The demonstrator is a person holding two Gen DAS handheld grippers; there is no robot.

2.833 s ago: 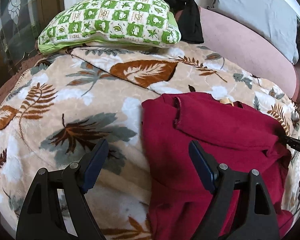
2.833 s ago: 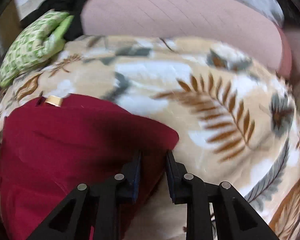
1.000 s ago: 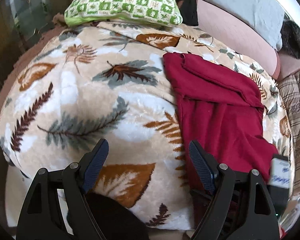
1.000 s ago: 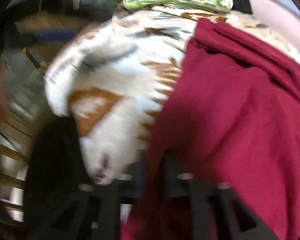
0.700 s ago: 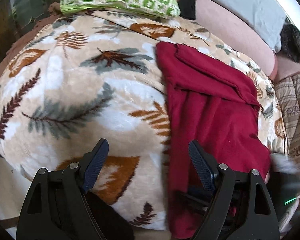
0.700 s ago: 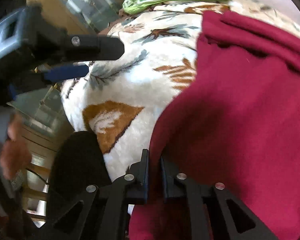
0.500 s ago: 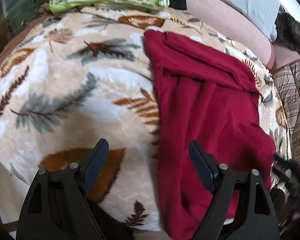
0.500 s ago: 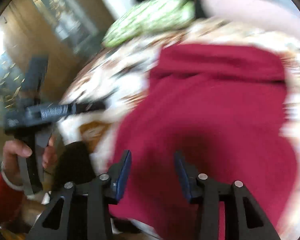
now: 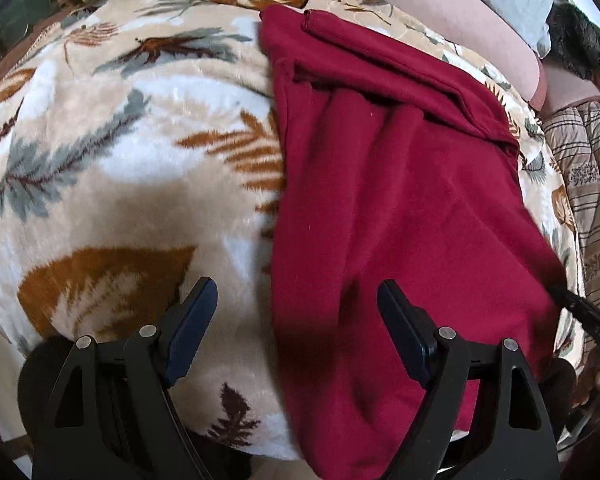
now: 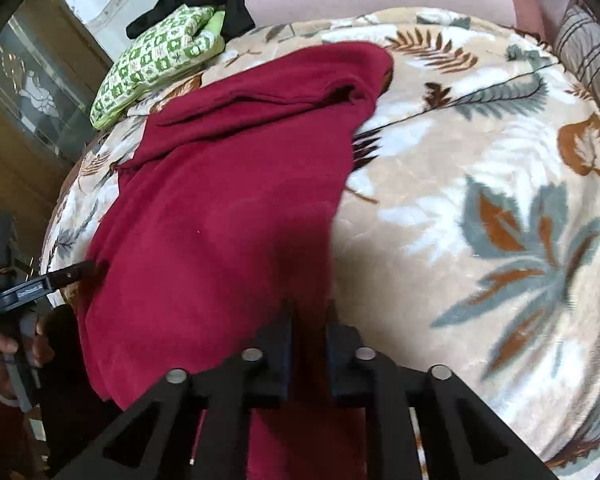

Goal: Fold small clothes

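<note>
The dark red garment lay lengthwise on the leaf-patterned blanket of the bed, its near hem hanging over the bed's front edge and a folded band across its far end. The left hand-held gripper hovered with its fingers spread wide and empty: the garment's left edge ran up between them, the right finger over red cloth, the left finger over bare blanket. The right hand-held gripper had its fingers drawn close together at the hem near the garment's right edge; the cloth seemed pinched between them, though blur there left that uncertain.

Judging from this, the step in hand was taking both near corners to carry the hem toward the far end. To do it well, the left hand-held gripper likely needed to drop onto the hem just ahead of it and close on the garment alone, not the plush blanket. Both corners should then rise together, level, and travel straight ahead, so the side edges stack. The cloth looked soft and thick; uneven tension would probably skew the fold.
</note>
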